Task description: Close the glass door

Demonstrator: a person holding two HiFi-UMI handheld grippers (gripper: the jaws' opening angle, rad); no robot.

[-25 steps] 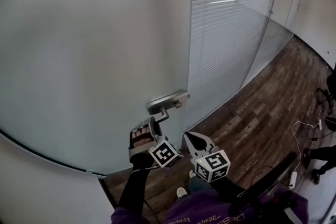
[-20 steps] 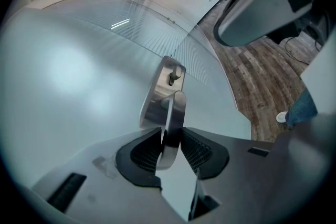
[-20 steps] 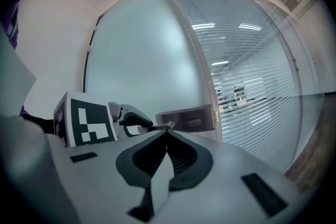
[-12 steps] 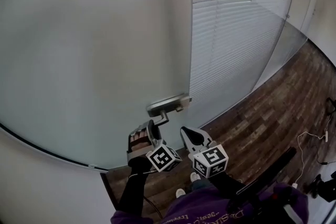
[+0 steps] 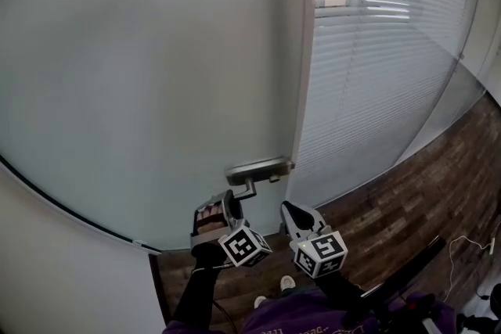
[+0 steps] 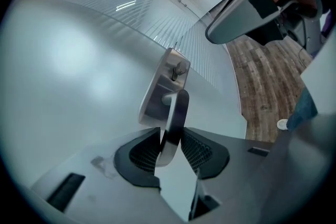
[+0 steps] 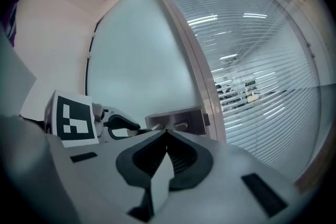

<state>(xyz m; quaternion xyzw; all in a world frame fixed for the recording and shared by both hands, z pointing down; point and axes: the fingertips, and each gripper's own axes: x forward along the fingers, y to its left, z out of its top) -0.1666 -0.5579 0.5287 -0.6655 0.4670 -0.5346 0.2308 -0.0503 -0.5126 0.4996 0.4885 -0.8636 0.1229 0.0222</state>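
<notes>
**Glass Door Steered by Its Lever**

The door lever [image 6: 175,113] is clamped between the pads of the left gripper [image 6: 170,136]. The jaws are held only as wide as the metal bar, so the frosted glass door [image 5: 156,74] can be steered by its 1 grippable part. The right gripper [image 7: 165,132] is carried just beside it, jaws pressed together on nothing and apparently not needed. The door's edge is seen against the slatted blinds [image 5: 376,66]. Whether it is latched cannot be told, and the closing is judged unfinished.
</notes>
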